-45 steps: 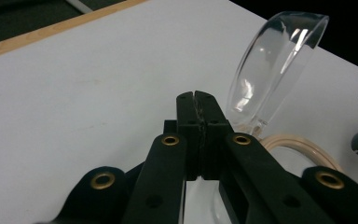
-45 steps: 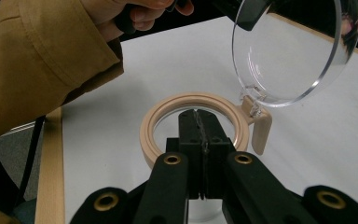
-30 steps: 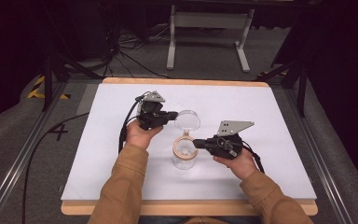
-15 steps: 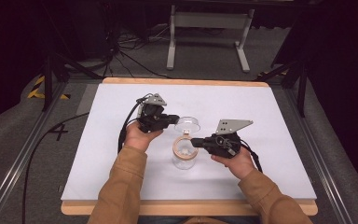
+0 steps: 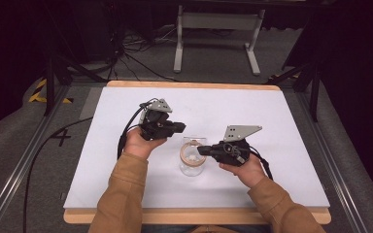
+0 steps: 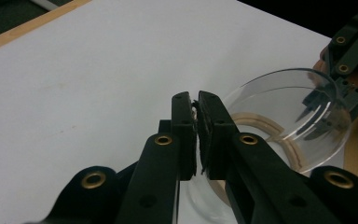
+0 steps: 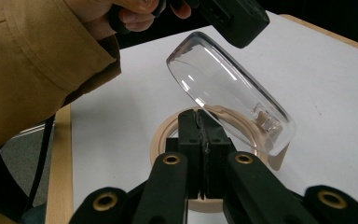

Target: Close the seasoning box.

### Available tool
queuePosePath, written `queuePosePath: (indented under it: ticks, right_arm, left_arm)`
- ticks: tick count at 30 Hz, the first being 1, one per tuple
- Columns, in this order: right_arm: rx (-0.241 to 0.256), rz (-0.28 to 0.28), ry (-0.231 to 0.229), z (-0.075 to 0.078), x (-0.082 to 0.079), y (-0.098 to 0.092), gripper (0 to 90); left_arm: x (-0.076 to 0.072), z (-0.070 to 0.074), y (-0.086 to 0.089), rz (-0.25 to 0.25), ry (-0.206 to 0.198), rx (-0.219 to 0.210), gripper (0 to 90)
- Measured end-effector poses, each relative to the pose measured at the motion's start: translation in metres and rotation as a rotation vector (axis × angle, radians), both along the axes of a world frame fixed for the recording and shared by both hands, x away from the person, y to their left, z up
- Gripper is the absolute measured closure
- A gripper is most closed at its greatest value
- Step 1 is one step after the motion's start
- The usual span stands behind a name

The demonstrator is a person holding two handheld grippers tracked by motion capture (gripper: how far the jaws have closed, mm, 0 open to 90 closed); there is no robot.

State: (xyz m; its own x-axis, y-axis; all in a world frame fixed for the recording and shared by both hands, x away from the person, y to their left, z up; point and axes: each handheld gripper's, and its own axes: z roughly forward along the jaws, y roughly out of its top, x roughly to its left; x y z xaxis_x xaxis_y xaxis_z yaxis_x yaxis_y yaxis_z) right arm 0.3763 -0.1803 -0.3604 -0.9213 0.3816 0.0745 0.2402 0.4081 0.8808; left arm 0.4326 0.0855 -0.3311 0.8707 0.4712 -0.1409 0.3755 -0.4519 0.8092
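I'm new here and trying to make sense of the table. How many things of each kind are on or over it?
Grippers: 2, left and right
Clear lid: 1
Glass jar with tan rim: 1
Total: 4

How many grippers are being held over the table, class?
2: the left gripper at the table's middle holds a clear lid; the right gripper, just right of it, grips the jar's rim.

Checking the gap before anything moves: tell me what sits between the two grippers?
A glass jar with a tan rim, seen in the high view.
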Motion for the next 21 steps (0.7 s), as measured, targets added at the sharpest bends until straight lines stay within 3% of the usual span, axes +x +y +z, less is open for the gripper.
queuePosePath:
  ticks: [11, 21]
  right_arm:
    - [-0.013, 0.016, 0.005, 0.002, -0.005, 0.001, 88.9]
    - [-0.054, 0.028, 0.078, -0.001, -0.006, 0.001, 89.2]
  left_arm:
    - [-0.008, 0.011, 0.013, 0.016, 0.005, 0.018, 84.3]
    - [-0.009, 0.012, 0.019, 0.01, 0.054, 0.049, 83.1]
